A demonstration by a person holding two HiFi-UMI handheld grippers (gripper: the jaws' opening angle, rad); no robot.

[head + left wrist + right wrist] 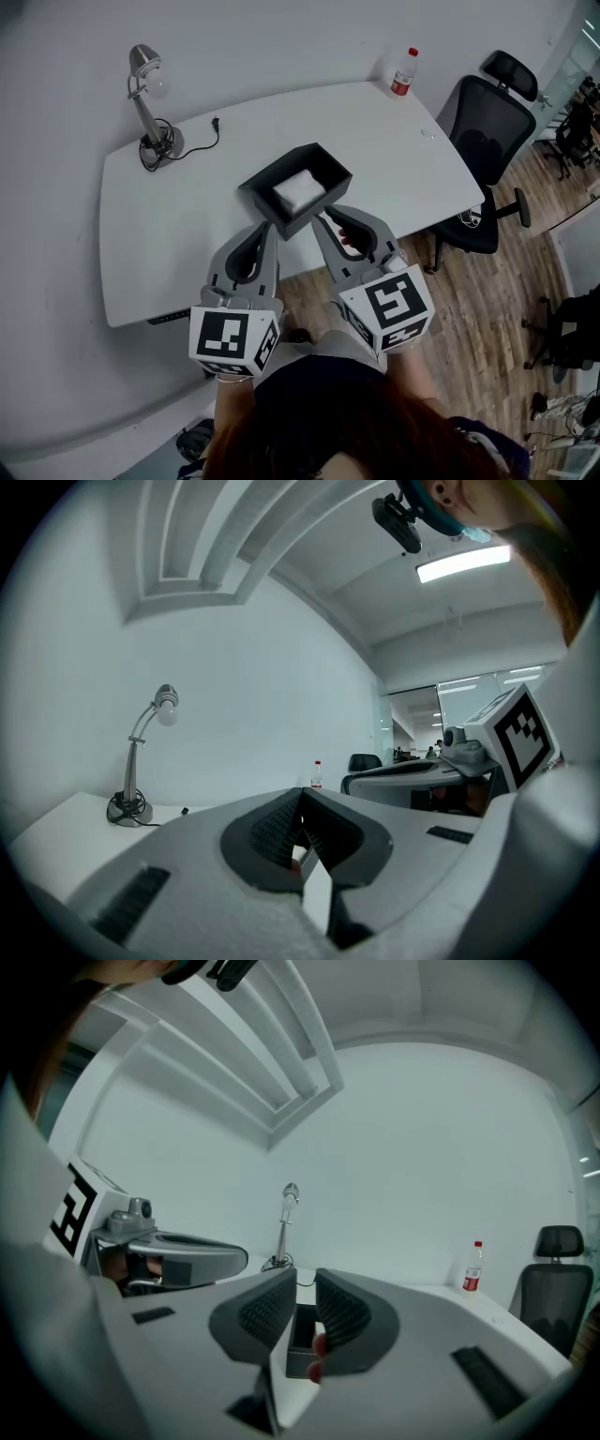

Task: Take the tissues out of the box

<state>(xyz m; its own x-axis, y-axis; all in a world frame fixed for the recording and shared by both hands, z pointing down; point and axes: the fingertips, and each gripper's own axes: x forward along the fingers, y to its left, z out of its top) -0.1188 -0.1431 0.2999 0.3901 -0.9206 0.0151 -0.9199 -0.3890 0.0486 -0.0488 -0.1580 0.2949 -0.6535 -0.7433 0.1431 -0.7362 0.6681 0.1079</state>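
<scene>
Left tongs (300, 797): closed, with the two ribbed pads meeting at their tips and nothing showing between them. In the head view the tips lie at the near corner of the box, but I cannot tell whether they touch it.
Right tongs (305, 1281): open by a narrow slit. The dark wall of the box shows through the slit, just past the tips. The pads are not closed on anything.
Tongs together: side by side and near each other, both pointing away from the person toward the box. The right one's tips lie at the box's near right wall.
Box (330, 164): black, square and open on top. It stands on the table close to the near edge, turned so that one corner points at the person.
Tissues (298, 190): a white wad inside the box, lying against its near side. The top of the wad sits about level with the rim, and neither pair of tongs touches it.
Table (187, 225): white with rounded corners, set against a pale wall.
Lamp (145, 94): silver, at the far left corner of the table. Its cord is coiled at the base, and the plug (215, 123) lies loose beside it.
Bottle (404, 72): clear with a red cap and red label, upright at the far right corner, well apart from the box.
Chair (487, 141): black office chair on the wooden floor at the right end of the table.
</scene>
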